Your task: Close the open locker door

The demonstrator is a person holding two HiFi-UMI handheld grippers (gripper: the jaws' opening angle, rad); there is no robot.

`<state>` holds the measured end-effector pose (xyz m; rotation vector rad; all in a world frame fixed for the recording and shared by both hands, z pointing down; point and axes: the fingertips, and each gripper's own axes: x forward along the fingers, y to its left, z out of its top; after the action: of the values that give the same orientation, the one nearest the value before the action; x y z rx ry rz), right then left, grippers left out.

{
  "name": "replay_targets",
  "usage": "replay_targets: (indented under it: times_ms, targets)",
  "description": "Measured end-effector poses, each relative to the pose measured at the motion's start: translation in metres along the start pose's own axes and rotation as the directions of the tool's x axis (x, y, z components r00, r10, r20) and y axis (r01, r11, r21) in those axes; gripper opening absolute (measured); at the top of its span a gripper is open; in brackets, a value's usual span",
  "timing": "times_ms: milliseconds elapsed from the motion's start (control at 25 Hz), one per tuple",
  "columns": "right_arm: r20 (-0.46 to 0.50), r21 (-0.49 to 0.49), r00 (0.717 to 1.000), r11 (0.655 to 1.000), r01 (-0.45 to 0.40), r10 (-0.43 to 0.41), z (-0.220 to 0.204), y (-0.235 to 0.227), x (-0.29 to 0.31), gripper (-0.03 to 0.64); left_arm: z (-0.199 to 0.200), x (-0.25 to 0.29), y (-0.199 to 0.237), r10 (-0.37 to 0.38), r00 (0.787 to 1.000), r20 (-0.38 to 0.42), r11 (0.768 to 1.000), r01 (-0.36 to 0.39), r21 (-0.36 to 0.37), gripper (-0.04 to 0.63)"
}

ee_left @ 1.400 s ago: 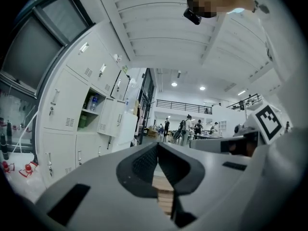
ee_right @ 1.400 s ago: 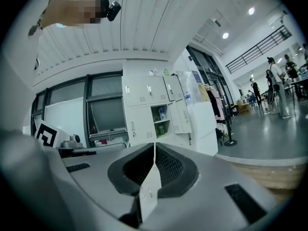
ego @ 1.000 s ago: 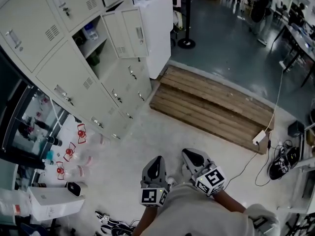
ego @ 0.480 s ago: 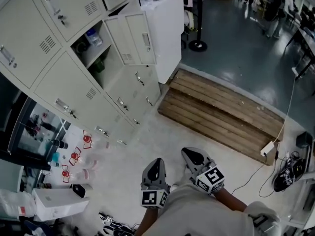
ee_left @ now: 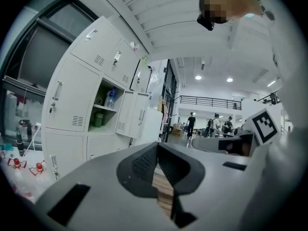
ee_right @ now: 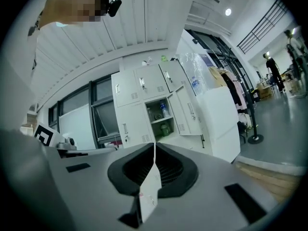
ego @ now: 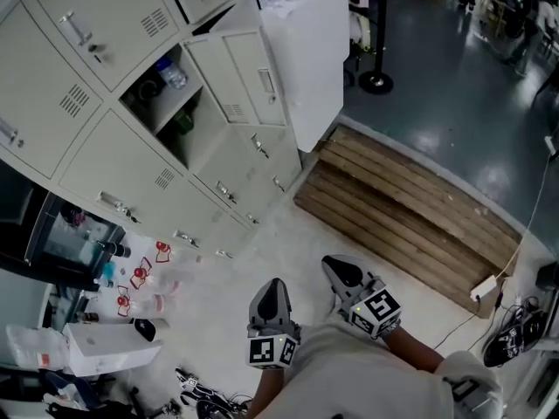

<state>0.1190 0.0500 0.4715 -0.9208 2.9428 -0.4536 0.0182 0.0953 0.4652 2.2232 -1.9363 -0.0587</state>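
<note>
The bank of pale grey lockers (ego: 105,147) fills the upper left of the head view. One compartment (ego: 162,90) stands open, with a bottle (ego: 173,72) and a green thing (ego: 183,122) inside. Its door (ego: 249,77) is swung out to the right. Both grippers hang low by the person's body, well short of the lockers: left gripper (ego: 269,299) and right gripper (ego: 342,273). In the left gripper view the left gripper (ee_left: 157,146) is shut and empty, with the open door (ee_left: 134,121) ahead. In the right gripper view the right gripper (ee_right: 154,146) is shut, a thin white strip showing in its seam; the open door (ee_right: 187,110) is beyond.
A white cabinet (ego: 310,51) stands right of the open door. A wooden pallet (ego: 410,208) lies on the floor at the right, a stanchion base (ego: 376,81) behind it. Bottles (ego: 140,282) and a white box (ego: 109,347) sit by the locker foot. A power strip (ego: 483,288) and shoes (ego: 511,334) lie far right.
The head view has swung: lockers, white cabinet and pallet have all slid rightward and downward and look nearer. Both grippers keep their place by the body, still shut.
</note>
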Motion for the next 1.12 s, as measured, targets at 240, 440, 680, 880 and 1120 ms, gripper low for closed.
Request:
replay_targets:
  times_ms: [240, 440, 680, 880, 1120]
  targets:
    - [-0.022, 0.011, 0.999, 0.999, -0.046, 0.046, 0.001, -0.033, 0.018, 0.029, 0.003, 0.027, -0.005, 0.052, 0.999, 0.015, 0.999, -0.052, -0.006, 0.008]
    - [-0.049, -0.016, 0.995, 0.996, -0.093, 0.092, 0.007, -0.035, 0.044, 0.029, 0.006, 0.035, 0.017, 0.109, 0.994, 0.018, 0.994, -0.109, -0.016, 0.008]
    - [-0.058, -0.038, 0.995, 0.996, -0.085, 0.082, 0.011, -0.041, 0.078, 0.029, 0.007, 0.066, 0.050, 0.089, 0.996, 0.031, 0.996, -0.089, 0.002, 0.008]
    - [-0.067, -0.034, 0.996, 0.998, -0.054, 0.052, 0.012, -0.051, 0.117, 0.029, 0.020, 0.103, 0.082, 0.041, 0.998, 0.038, 0.999, -0.041, -0.008, 0.008]
    - [-0.051, -0.070, 0.999, 0.998, -0.005, 0.002, 0.032, -0.061, 0.181, 0.029, 0.038, 0.151, 0.132, -0.020, 0.999, 0.036, 1.000, 0.020, -0.001, 0.008]
